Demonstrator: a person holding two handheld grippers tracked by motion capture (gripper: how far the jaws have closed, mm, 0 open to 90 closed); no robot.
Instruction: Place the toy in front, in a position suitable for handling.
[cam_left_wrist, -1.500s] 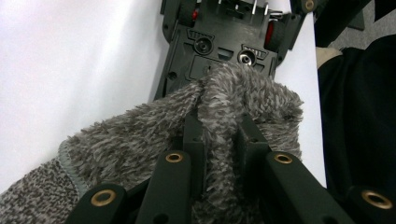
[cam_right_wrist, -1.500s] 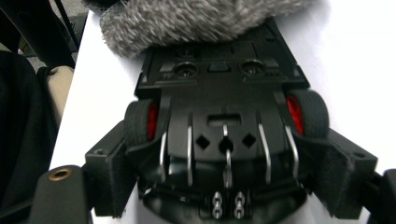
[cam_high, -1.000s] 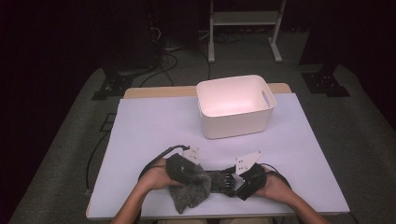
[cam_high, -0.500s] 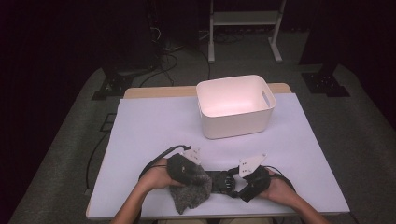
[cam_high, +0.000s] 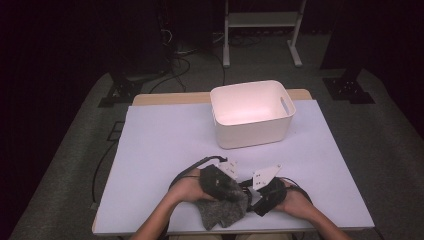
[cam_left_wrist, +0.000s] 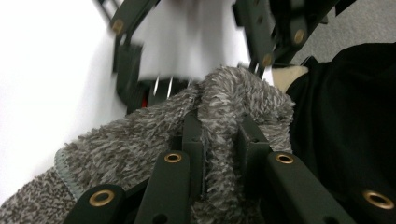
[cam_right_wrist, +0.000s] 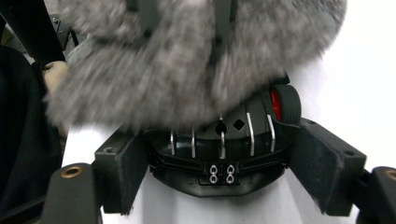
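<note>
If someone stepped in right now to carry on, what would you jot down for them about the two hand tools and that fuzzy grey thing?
Left tool: shut on a fold of the grey fuzzy cloth, at the table's near edge.
Right tool: jaws wide apart, holding nothing, facing the left one close by.
White bin: at the far side, looks empty.
Done: cloth gripped.
Left, probably: carry the cloth to the bin and drop it in.

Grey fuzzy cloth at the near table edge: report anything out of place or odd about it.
Nothing is damaged. The grey fuzzy cloth lies bunched, not flat, partly over the table's near edge, one fold pinched in the left hand-held gripper. The white bin stands upright, apart.
</note>
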